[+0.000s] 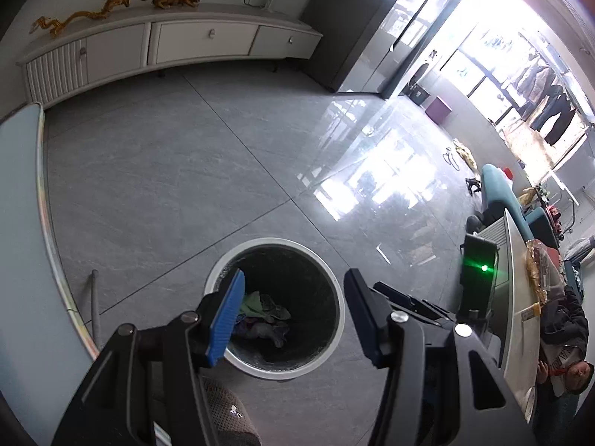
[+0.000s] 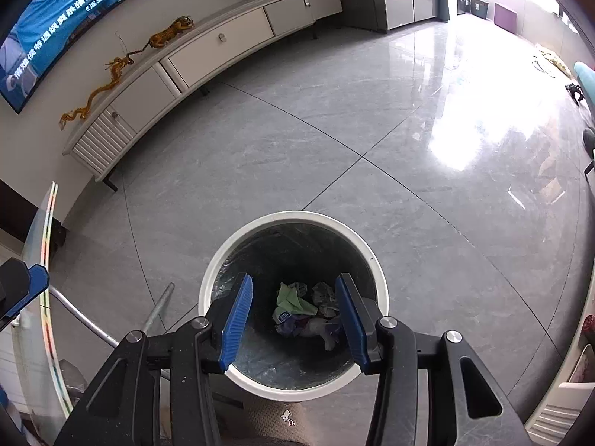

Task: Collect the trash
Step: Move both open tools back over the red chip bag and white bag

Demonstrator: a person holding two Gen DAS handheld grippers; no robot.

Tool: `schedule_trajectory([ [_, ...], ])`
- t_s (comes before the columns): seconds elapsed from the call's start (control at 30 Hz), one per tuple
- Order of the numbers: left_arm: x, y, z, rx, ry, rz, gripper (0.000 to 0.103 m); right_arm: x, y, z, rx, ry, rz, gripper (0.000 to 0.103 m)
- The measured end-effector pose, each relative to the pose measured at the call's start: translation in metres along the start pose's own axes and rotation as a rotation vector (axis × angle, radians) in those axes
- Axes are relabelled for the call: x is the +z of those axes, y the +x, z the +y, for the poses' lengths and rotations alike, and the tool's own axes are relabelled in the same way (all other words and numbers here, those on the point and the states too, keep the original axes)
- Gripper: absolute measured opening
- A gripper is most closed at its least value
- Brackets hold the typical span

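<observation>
A round white-rimmed trash bin point(image 1: 327, 278) with a dark liner stands on the grey tiled floor, also in the right wrist view point(image 2: 375, 260). Crumpled trash point(image 2: 305, 312) in green, white and purple lies at its bottom, and shows in the left wrist view point(image 1: 266, 316) too. My left gripper point(image 1: 295, 297) is open and empty above the bin. My right gripper point(image 2: 295, 308) is open and empty, directly over the bin's mouth. The right gripper's body point(image 1: 409, 303) shows beside the left one. A blue pad of the left gripper point(image 2: 29, 286) shows at the far left.
A long white TV cabinet point(image 2: 208, 44) with golden dragon and tiger figures point(image 2: 171, 33) runs along the far wall under a TV point(image 2: 55, 18). A table edge point(image 1: 41, 193) curves at left, with metal legs point(image 2: 160, 308). Another table with clutter point(image 1: 520, 278) is at right.
</observation>
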State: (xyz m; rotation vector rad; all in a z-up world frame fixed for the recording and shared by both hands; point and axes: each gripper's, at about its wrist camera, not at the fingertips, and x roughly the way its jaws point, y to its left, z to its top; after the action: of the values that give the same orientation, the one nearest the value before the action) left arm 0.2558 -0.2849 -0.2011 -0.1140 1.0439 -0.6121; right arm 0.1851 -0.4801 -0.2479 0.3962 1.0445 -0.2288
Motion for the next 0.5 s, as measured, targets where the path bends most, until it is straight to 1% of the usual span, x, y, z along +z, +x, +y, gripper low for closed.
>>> schedule_trajectory([
  [0.2, -0.005, -0.064, 0.027, 0.101, -0.038, -0.132, 0.054, -0.002, -0.032, 0.028, 0.047, -0.038, -0.059, 0.046],
  [0.5, -0.015, -0.166, 0.080, 0.237, -0.131, -0.316, 0.054, -0.007, -0.077, 0.103, 0.143, -0.160, -0.133, 0.047],
])
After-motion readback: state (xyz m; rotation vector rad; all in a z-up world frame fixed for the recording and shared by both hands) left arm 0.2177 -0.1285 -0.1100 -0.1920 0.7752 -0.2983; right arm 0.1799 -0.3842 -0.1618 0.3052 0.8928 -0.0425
